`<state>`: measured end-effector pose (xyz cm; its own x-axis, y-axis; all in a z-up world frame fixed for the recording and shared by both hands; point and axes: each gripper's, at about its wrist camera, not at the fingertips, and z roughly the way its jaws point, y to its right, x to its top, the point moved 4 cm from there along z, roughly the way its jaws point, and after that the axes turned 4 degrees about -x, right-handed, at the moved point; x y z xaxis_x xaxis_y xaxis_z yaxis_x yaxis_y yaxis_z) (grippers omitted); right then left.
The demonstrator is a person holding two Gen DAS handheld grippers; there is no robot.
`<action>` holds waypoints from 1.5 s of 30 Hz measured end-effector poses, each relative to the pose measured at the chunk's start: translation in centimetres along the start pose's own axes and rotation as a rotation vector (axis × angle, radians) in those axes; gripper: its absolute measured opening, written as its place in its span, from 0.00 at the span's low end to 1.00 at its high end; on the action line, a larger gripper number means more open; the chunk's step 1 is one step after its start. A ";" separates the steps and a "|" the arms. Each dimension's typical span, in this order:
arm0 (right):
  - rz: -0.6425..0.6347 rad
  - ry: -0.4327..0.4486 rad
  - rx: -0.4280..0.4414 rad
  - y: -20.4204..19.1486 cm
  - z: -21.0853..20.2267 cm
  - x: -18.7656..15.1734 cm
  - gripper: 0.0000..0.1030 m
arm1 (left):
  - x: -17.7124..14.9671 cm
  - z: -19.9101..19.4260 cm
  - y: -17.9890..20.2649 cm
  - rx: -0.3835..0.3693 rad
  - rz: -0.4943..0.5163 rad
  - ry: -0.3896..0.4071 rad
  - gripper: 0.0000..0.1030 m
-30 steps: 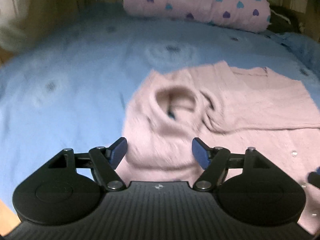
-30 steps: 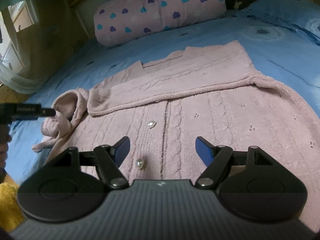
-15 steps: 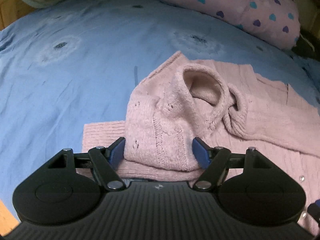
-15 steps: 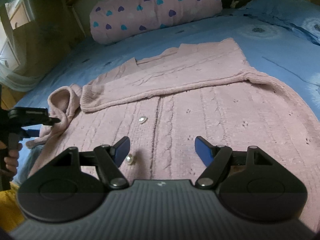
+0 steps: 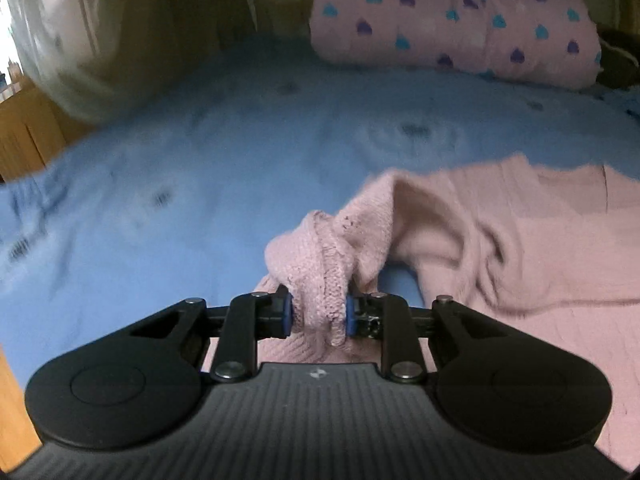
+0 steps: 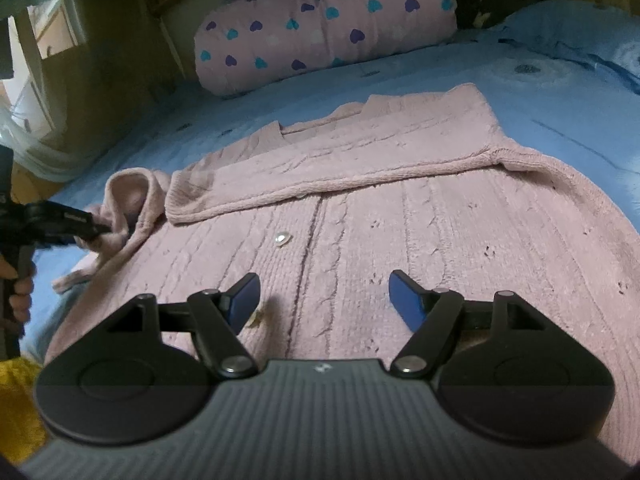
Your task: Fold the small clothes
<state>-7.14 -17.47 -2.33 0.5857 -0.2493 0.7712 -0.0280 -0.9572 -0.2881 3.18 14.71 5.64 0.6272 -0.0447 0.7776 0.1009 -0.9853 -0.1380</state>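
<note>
On blue bedsheet (image 6: 540,92): pink cardigan (image 6: 400,220), heart-print bolster (image 6: 320,28) behind.

Left wrist view: mounted behind left gripper (image 5: 318,316), low and close over bed (image 5: 168,184), facing forward and slightly down toward pillow (image 5: 452,20) at far end; bunched sleeve (image 5: 324,264) right at the lens, between closing jaws. Blurred.

Right wrist view: mounted behind right gripper (image 6: 324,300), low over cardigan (image 6: 400,240), facing same general way, angled down; jaws apart above knit.

Shared: pillow (image 6: 324,28), bed (image 6: 560,100), cardigan (image 5: 540,248), sleeve (image 6: 128,196). Left gripper (image 6: 96,228) and hand (image 6: 18,292) seen side-on at left edge of right view.
</note>
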 end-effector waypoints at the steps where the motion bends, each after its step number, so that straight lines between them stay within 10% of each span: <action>1: 0.004 0.001 0.006 0.1 0.0 0.0 0.70 | 0.8 -0.8 0.0 0.005 0.011 0.030 0.27; 10: 0.061 -0.002 0.033 0.7 0.1 0.4 0.70 | 6.6 -7.3 6.1 -0.123 0.142 0.237 0.27; 18: 0.071 0.003 0.035 0.9 -0.1 0.4 0.70 | 5.3 -4.2 17.9 -0.350 0.249 0.109 0.27; 25: 0.062 0.010 0.030 1.3 -0.1 0.4 0.70 | 2.9 1.6 22.9 -0.364 0.261 -0.012 0.39; 29: 0.030 0.017 0.026 1.2 -0.2 0.2 0.70 | 2.3 0.8 22.5 -0.392 0.278 0.011 0.66; 45: -0.066 0.049 -0.015 -0.6 -0.8 1.3 0.71 | 4.4 -1.4 11.3 -0.268 0.186 0.039 0.76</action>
<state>-6.98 -17.35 -0.70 0.5461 -0.1923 0.8154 -0.0028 -0.9737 -0.2277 6.04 3.18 8.37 0.5853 -0.2287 0.7779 -0.2228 -0.9678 -0.1169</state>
